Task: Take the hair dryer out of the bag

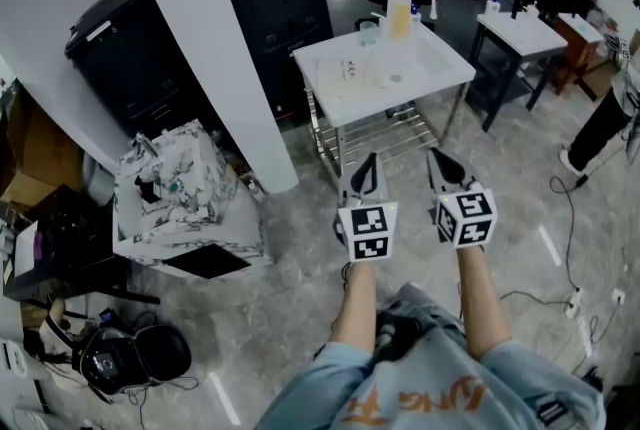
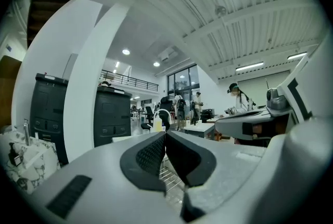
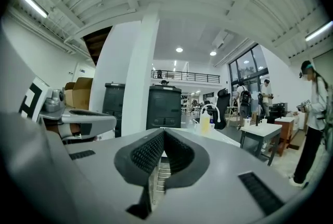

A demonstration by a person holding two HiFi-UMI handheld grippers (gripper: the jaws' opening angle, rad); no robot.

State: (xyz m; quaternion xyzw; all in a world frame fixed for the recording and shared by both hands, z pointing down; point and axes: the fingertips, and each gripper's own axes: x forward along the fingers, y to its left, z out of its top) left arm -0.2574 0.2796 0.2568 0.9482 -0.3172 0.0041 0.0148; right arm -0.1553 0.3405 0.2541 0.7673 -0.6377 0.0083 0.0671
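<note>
The left claw [image 1: 368, 163] and right claw [image 1: 440, 163] are each pressed together with nothing between them. They are held side by side above the floor [image 1: 290, 288], facing the white tabletop [image 1: 440, 68]. The patterned bag [image 1: 170, 183] sits low beside the white pillar [image 1: 215, 38], well apart to the left claw's left. The hair dryer cannot be made out.

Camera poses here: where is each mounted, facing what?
Head view: on the head, steeply down; white table, patterned bag; both forearms, left gripper, right gripper.
Left gripper view: level along its shut jaws toward the white table; right gripper at right edge.
Right gripper view: likewise, jaws shut; left gripper at left edge.
Shared: white table, yellow bottle.
</note>
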